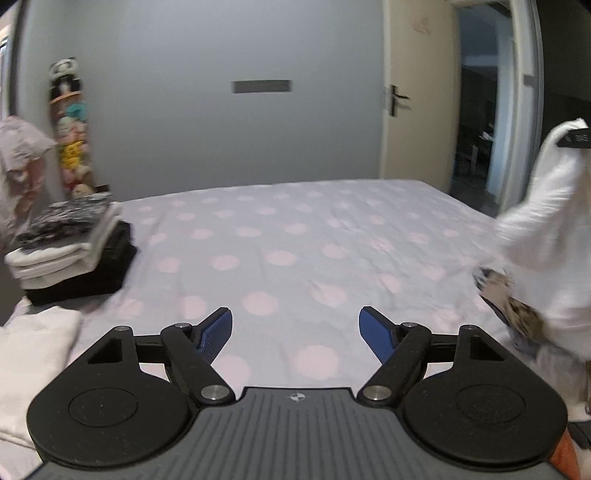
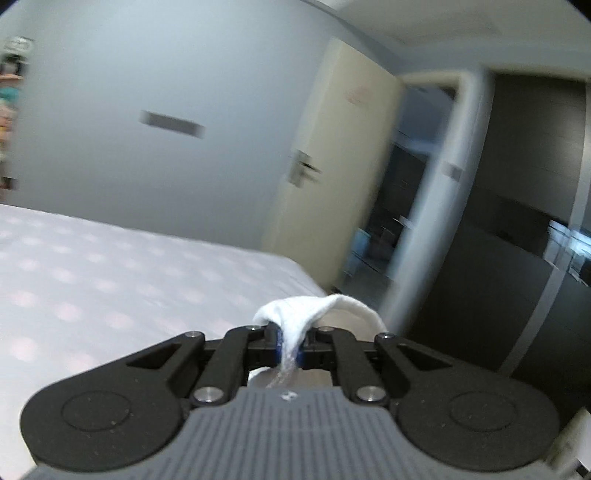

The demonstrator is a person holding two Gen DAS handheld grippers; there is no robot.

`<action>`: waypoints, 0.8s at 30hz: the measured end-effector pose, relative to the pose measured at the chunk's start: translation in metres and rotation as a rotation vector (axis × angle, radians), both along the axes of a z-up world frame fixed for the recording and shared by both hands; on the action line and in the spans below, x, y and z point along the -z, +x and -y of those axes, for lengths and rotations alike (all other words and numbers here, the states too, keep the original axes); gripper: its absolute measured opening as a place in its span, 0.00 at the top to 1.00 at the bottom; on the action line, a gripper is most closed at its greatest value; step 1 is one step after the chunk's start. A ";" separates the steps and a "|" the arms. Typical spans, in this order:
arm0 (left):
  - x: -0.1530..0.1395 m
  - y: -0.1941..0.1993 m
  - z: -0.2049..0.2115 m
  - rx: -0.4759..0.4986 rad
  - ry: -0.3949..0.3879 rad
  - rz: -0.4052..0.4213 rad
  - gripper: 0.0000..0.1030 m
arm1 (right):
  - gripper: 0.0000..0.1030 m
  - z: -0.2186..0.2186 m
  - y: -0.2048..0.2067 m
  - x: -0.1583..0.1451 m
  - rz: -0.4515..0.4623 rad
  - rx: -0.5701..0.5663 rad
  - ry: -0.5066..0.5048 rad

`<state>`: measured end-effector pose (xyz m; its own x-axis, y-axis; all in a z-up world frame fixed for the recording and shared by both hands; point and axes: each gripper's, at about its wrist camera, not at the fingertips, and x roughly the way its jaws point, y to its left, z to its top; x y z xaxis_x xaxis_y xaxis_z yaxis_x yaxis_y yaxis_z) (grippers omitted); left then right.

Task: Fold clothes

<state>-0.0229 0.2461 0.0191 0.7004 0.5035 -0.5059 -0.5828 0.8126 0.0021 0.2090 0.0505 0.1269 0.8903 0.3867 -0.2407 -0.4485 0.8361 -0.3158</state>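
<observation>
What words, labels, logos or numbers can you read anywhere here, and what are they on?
No readable text anywhere.
Left tool body: a small round emblem, no letters.
Right tool body: the same emblem, blurred.
Door: faint pinkish marks, too blurred to read.

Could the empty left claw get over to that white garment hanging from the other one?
Probably yes. The left claw is open and holds nothing, and only bare bed sheet lies between it and the white garment hanging from the right claw.
</observation>
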 end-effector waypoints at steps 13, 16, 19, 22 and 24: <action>0.017 -0.060 -0.099 -0.244 -0.069 -0.008 0.13 | 0.93 -0.202 -0.148 0.084 -0.219 -0.570 -0.050; 0.036 -0.064 -0.113 -0.256 -0.102 -0.023 0.13 | 0.92 -0.221 -0.159 0.131 -0.305 -0.590 -0.122; 0.056 -0.066 -0.122 -0.258 -0.133 -0.030 0.14 | 0.90 -0.227 -0.168 0.159 -0.329 -0.601 -0.181; 0.077 -0.064 -0.127 -0.263 -0.167 -0.015 0.16 | 0.72 -0.225 -0.167 0.175 -0.356 -0.604 -0.199; 0.090 -0.065 -0.132 -0.268 -0.188 0.006 0.18 | 0.61 -0.222 -0.162 0.181 -0.375 -0.599 -0.181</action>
